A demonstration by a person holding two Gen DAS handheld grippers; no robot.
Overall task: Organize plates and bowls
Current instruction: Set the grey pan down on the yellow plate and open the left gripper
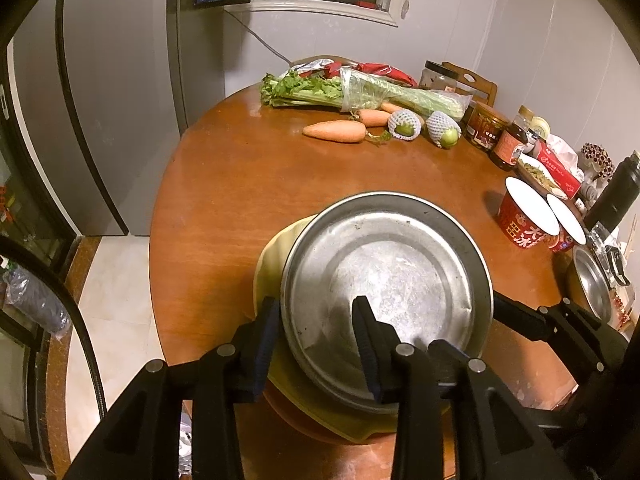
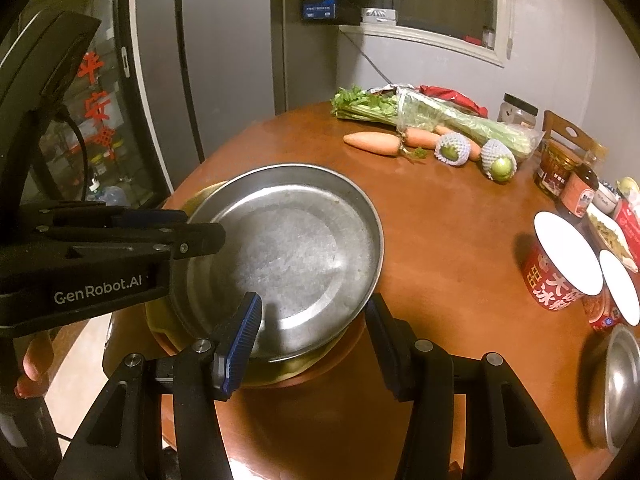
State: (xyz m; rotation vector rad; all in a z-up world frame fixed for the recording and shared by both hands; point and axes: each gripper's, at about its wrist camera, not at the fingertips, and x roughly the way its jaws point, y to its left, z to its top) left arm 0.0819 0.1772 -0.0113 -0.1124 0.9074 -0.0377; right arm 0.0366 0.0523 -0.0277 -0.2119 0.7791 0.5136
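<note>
A steel plate [image 1: 384,264] [image 2: 288,248] lies on top of a yellow plate [image 1: 272,264] [image 2: 204,194], which rests on an orange plate [image 1: 296,420], at the near edge of the round wooden table [image 1: 240,184]. My left gripper [image 1: 316,300] is open and straddles the steel plate's rim, one finger outside and one over its floor. It shows from the side in the right wrist view [image 2: 200,232]. My right gripper [image 2: 314,298] is open astride the near rim, its blue pad [image 2: 240,340] clear of the wall. A small steel bowl [image 1: 592,284] [image 2: 624,384] sits at the right edge.
Two red paper cups [image 1: 524,216] [image 2: 560,268] stand right of the stack. Carrots [image 1: 336,131], netted fruit [image 1: 406,124] and celery [image 1: 360,94] lie at the back. Jars and bottles [image 1: 486,124] line the right rim. A grey fridge [image 1: 120,100] stands left.
</note>
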